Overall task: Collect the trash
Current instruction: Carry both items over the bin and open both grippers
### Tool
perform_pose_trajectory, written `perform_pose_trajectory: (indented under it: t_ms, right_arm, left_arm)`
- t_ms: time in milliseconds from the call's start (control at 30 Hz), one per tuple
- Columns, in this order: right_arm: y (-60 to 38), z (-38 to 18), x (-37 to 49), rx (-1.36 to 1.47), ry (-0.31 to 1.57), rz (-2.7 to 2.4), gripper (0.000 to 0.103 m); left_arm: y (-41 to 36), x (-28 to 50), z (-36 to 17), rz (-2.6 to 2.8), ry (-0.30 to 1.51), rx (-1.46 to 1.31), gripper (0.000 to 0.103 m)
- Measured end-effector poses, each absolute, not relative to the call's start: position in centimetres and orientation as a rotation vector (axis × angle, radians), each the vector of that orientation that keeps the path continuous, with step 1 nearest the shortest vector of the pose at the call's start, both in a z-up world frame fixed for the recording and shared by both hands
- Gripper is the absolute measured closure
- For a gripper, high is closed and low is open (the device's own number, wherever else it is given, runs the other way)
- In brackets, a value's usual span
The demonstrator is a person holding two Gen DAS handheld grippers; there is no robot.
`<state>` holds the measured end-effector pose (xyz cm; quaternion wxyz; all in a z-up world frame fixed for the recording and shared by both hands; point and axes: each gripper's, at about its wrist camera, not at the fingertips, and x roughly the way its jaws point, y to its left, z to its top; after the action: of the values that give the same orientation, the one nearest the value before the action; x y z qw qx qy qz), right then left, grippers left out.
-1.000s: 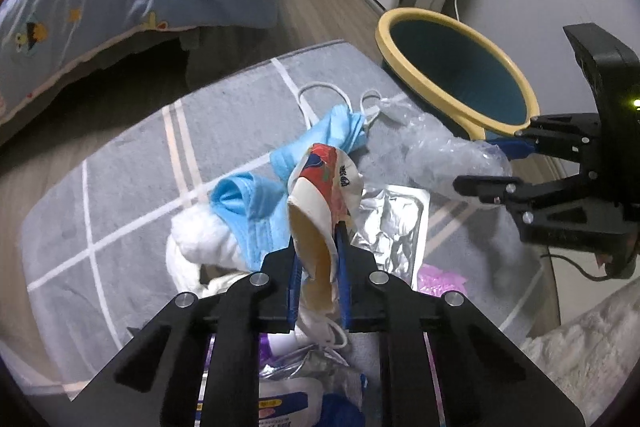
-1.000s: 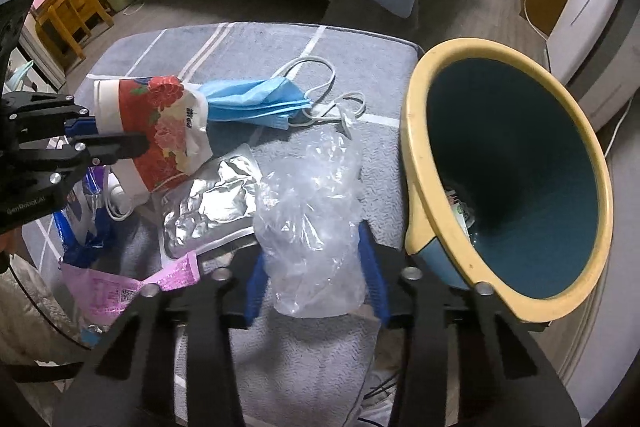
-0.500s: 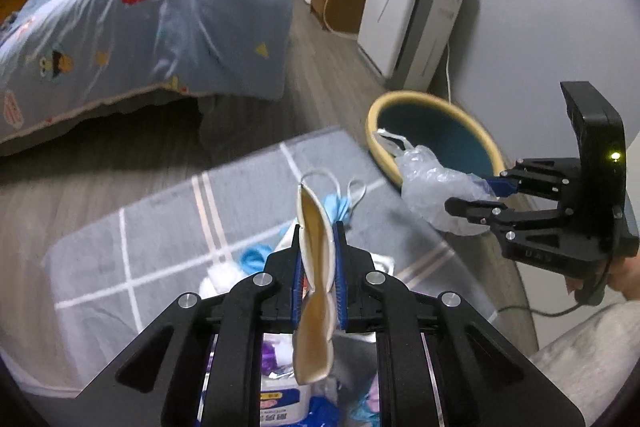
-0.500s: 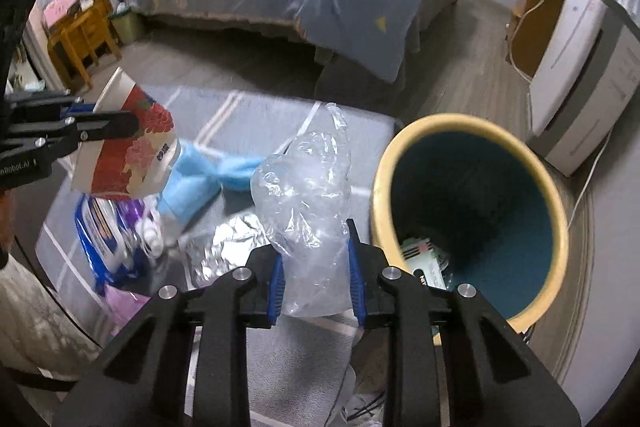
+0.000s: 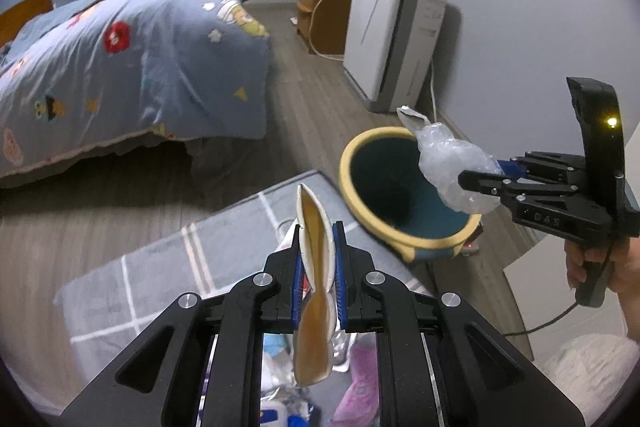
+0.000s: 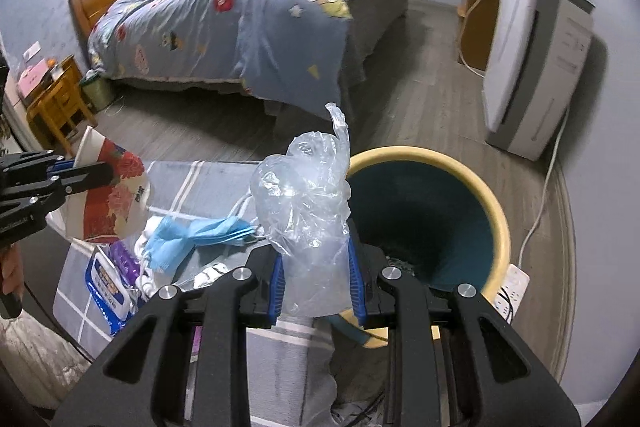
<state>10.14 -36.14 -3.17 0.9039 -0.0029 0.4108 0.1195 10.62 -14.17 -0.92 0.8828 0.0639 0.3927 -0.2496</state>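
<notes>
My left gripper [image 5: 317, 259] is shut on a squashed paper cup [image 5: 316, 291] with a red flower print, also seen in the right wrist view [image 6: 110, 195], held well above the grey rug [image 5: 160, 267]. My right gripper [image 6: 316, 267] is shut on a crumpled clear plastic bag [image 6: 308, 211], held up at the near rim of the yellow-rimmed teal trash bin [image 6: 496, 211]. In the left wrist view the bag [image 5: 452, 167] hangs over the bin's [image 5: 352, 187] right side. Blue face masks [image 6: 200, 233] lie on the rug.
On the rug lie a wet-wipes pack [image 6: 106, 283], a foil wrapper [image 6: 204, 277] and a purple wrapper [image 5: 360, 387]. A bed with a blue duvet [image 6: 248, 19] stands behind. A white air purifier [image 6: 532, 67] and a power strip [image 6: 512, 283] flank the bin.
Both grippers have risen away from the rug with their loads. The right gripper has carried the bag toward the bin.
</notes>
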Motion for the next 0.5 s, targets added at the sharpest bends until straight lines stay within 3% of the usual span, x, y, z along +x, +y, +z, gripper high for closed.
perform_pose_trajectory:
  t_ms: [500]
  right_arm:
    - [-43.9, -4.4, 10.5, 0.138, 0.864, 0.096, 0.077]
  left_arm:
    - [-21.3, 13.0, -0.2, -0.639, 0.823, 0.159, 0.089]
